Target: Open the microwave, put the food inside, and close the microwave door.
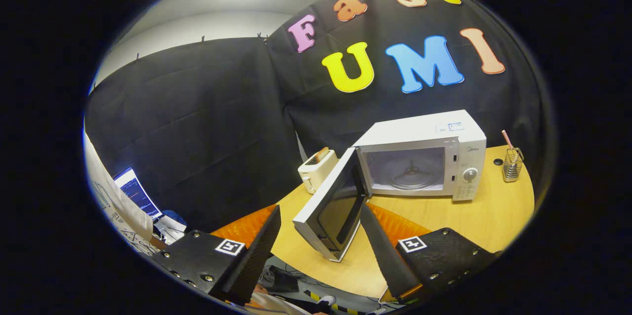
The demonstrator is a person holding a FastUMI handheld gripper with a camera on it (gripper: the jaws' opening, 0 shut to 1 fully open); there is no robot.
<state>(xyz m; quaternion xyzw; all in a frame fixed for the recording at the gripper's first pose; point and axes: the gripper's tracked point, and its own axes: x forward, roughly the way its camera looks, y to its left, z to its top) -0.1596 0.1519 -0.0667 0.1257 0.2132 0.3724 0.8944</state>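
While my gripper point(321, 236) hangs open and empty, I think the microwave point(419, 157) door point(328, 211) feels hard and swings easily, so I'd push its outer edge.

Tongs point(321, 211) spread wide, nothing gripped. Left finger point(256, 251) and right finger point(382, 251) both angle inward toward their tips, well apart from each other. Each finger mount carries a square marker tag. Tongs tilted, looking slightly down.

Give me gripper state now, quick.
Gripper: jaws open, holding nothing; the open microwave door sits between the fingers, unpressed.
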